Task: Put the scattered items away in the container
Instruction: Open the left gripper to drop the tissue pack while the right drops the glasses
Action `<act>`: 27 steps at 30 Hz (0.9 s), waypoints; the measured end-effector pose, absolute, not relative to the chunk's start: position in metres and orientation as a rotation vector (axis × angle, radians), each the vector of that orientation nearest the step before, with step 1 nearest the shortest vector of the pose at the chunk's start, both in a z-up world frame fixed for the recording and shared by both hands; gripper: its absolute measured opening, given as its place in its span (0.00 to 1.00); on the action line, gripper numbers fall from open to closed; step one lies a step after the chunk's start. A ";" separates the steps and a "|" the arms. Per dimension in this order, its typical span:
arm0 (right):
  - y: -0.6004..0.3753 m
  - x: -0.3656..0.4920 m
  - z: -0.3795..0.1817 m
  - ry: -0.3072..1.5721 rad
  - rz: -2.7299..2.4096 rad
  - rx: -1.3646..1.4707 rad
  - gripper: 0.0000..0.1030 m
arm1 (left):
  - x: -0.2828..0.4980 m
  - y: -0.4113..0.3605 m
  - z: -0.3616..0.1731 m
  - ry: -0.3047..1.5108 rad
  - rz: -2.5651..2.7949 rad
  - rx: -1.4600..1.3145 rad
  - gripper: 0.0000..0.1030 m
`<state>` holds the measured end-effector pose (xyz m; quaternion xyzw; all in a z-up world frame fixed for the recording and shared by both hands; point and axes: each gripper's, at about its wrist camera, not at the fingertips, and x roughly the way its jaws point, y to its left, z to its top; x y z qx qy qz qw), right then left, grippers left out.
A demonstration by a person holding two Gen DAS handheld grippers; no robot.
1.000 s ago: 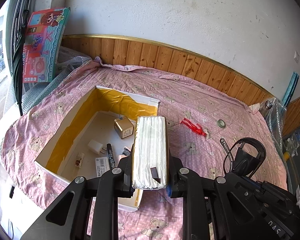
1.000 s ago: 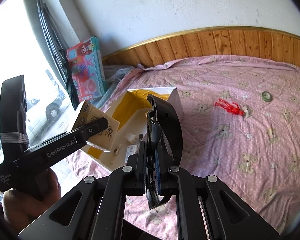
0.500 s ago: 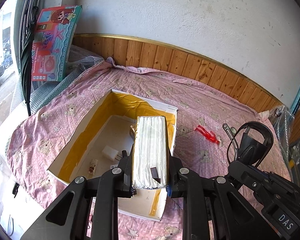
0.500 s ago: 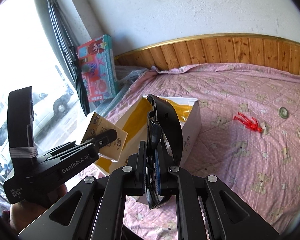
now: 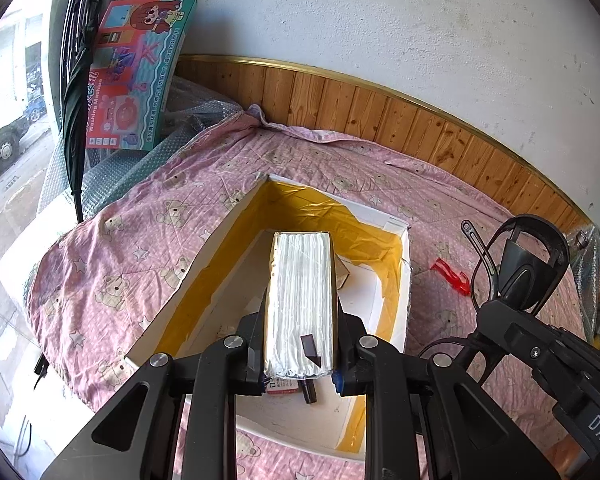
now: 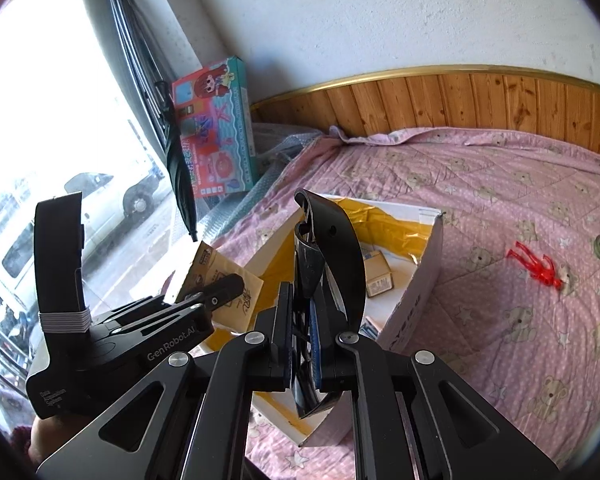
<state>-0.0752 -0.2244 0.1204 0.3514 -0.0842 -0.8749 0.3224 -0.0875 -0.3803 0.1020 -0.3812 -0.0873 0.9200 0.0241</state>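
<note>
Tissue pack (image 5: 301, 296), white and ridged, clamped in left gripper (image 5: 300, 364).

A pink quilted bedcover printed with bears and stars (image 5: 112, 264) spreads below a wood-panelled wainscot with a gold trim (image 5: 340, 100) on a white plaster wall (image 5: 380, 12). A colourful toy washing-machine box (image 5: 134, 76) leans beside a furled black umbrella (image 5: 76, 96) near crumpled bubble wrap (image 5: 196, 116).

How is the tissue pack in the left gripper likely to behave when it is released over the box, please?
The tissue pack looks soft: its wrinkled plastic wrap suggests it squashes a little under the left gripper. It is probably light for its size, so it should drop gently. Its flat sides make rolling unlikely, though it may tip onto a broad face inside the cardboard box.
</note>
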 end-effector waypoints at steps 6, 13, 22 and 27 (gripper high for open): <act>-0.239 -0.098 0.111 -0.204 -2.273 0.943 0.08 | -0.104 -0.395 0.095 -0.276 2.872 -1.212 0.22; -0.254 -0.130 0.088 -0.183 -2.258 1.011 0.08 | -0.128 -0.413 0.070 -0.324 2.858 -1.312 0.22; -0.270 -0.183 0.043 -0.140 -2.227 1.149 0.27 | -0.171 -0.407 0.051 -0.334 2.749 -1.393 0.26; -0.255 -0.192 0.018 -0.147 -2.227 1.238 0.32 | -0.203 -0.405 0.027 -0.402 2.655 -1.471 0.32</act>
